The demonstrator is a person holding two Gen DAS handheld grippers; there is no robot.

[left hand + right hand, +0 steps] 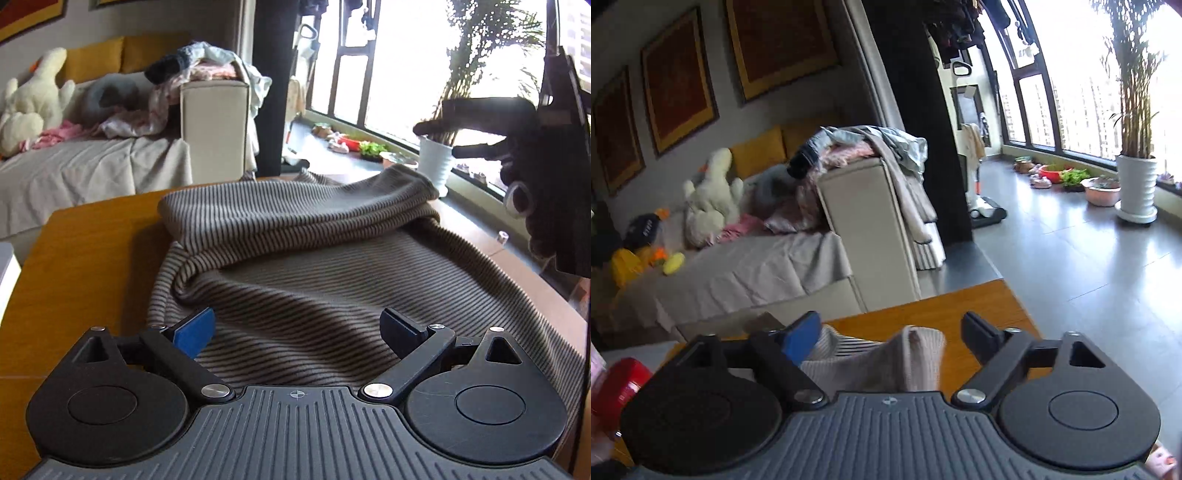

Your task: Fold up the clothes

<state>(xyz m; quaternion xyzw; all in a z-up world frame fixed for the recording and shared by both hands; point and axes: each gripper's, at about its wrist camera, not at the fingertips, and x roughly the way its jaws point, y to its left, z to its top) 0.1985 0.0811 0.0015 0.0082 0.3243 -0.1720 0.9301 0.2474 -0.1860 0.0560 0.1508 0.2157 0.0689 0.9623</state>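
Striped garment (295, 266) beneath open left tongs (297, 330)

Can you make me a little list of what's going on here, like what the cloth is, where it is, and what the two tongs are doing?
cloth: striped knit garment, brown and beige
where: on the wooden table
shape: far edge folded over toward the middle, still rumpled
left tongs: open, over the near part of the garment, nothing gripped
right tongs: open, a bit of the garment stands between the fingers, pads not pressing it
behind: sofa with a plush toy and a heap of clothes
by window: white plant pot
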